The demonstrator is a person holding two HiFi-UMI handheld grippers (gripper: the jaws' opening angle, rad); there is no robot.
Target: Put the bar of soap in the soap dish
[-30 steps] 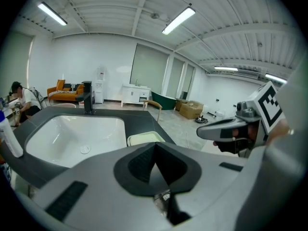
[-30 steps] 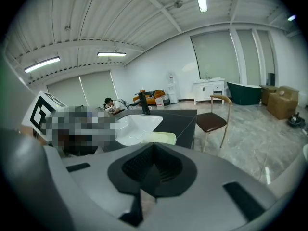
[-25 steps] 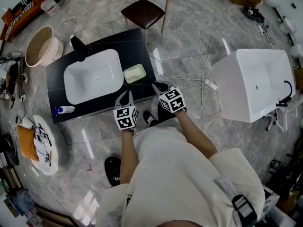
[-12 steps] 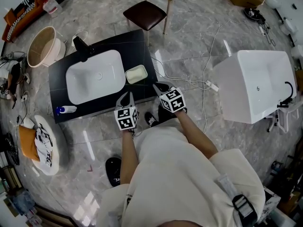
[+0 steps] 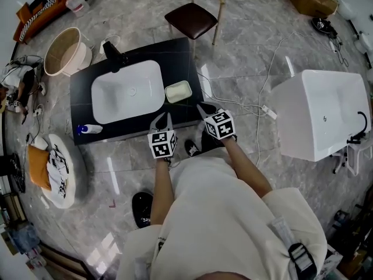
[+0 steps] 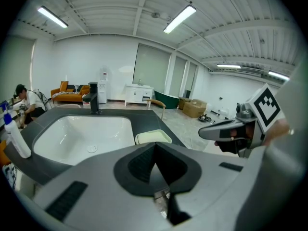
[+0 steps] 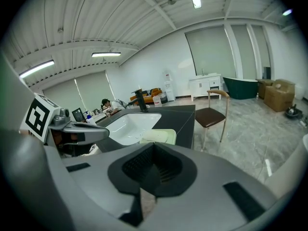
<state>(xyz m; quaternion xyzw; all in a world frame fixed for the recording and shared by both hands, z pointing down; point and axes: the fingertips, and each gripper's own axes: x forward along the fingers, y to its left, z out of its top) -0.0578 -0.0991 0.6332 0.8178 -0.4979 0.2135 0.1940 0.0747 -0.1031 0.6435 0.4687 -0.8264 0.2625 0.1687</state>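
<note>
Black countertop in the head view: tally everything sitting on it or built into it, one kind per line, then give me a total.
White sink basin: 1
Black faucet: 1
Soap dish: 1
Bar of soap, lying in the dish: 1
White bottle with a blue cap: 1
Total: 5

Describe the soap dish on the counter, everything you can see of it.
The soap dish is a small rectangle with rounded corners and a raised rim, pale yellowish green, looking like plastic or glazed ceramic. It sits flat on the black counter, close beside the white basin, on its right in the head view. Its inside looks paler than the rim; whether a bar lies in it cannot be told. Only the counter touches it.
</note>
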